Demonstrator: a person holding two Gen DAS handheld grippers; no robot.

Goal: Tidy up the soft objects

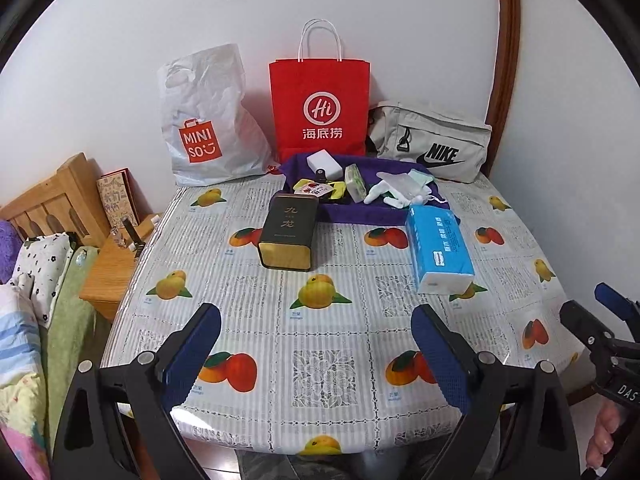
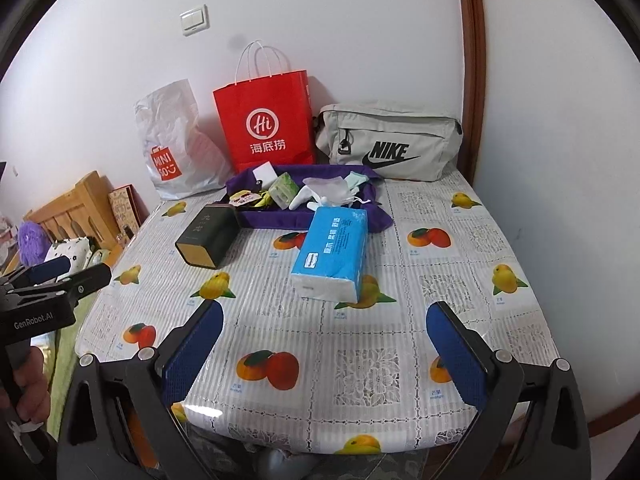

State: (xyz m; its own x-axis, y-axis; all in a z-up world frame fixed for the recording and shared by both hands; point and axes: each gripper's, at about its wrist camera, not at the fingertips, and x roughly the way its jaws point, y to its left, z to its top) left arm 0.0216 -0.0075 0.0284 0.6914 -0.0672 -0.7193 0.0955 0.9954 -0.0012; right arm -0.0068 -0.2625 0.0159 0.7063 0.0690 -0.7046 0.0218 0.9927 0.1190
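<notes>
Your left gripper (image 1: 316,348) and right gripper (image 2: 324,348) hover over the table's near edge, jaws wide apart and empty. The blue tissue pack (image 2: 331,254) lies mid-table, touching the purple cloth tray (image 2: 280,220) of small items. Whether sorting is starting or finished, you can't tell.

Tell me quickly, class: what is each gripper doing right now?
Left gripper: open, holding nothing, above the table.
Right gripper: open, holding nothing, short of the blue tissue pack.
</notes>
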